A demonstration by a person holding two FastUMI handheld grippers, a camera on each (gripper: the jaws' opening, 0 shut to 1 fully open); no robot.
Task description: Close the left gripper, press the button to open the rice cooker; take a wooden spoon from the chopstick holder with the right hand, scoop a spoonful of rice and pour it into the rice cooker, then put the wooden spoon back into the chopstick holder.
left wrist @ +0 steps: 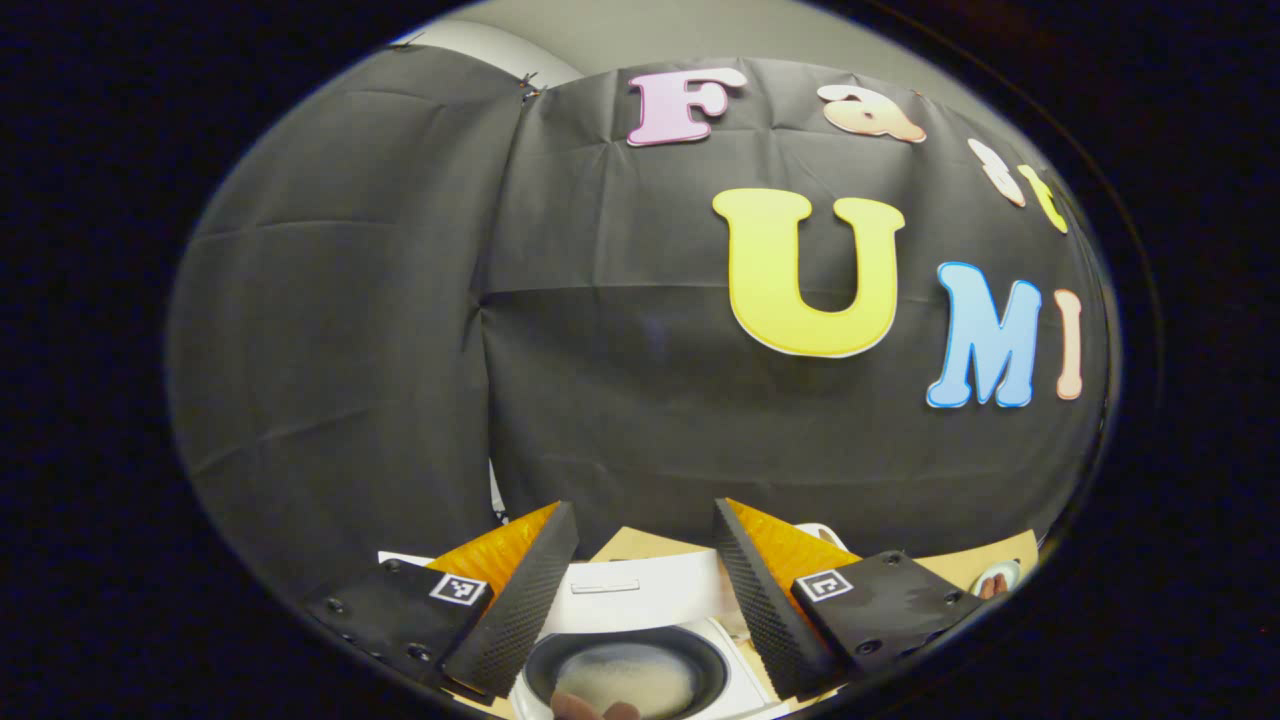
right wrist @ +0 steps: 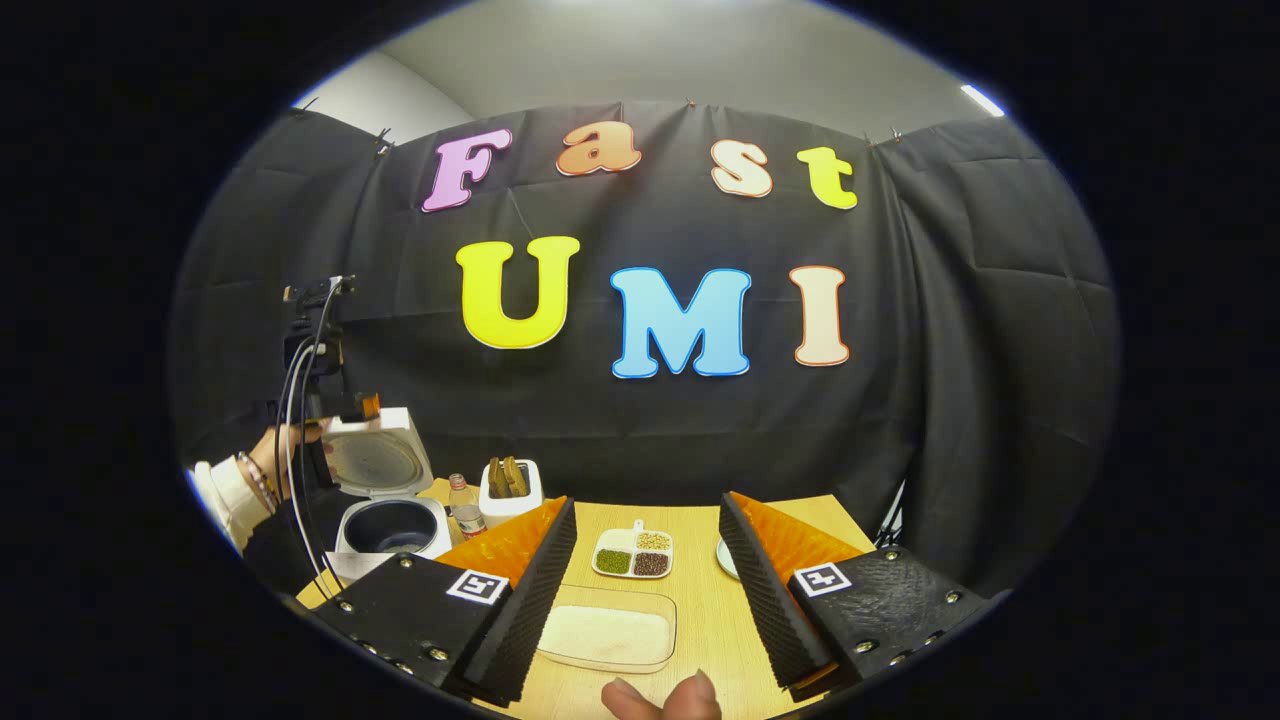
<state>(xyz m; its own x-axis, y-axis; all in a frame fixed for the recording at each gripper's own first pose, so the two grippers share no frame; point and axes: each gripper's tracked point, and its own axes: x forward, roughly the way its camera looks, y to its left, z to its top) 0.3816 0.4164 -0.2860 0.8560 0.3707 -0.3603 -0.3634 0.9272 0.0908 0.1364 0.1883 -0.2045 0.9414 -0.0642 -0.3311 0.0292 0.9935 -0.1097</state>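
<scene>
Wooden table [right wrist: 700,620], black backdrop. Rice cooker [right wrist: 390,500] stands open, lower left of right gripper view. Both jaws wide, empty. Right gripper [right wrist: 645,590] should approach chopstick holder [right wrist: 511,490] squarely, pinching one spoon handle.

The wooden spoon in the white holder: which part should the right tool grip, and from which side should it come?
Grip the upper end of a wooden spoon where it sticks up out of the white chopstick holder. Come from above, since the holder's walls hide the lower part. The right tool stands open, probably wide enough.
</scene>
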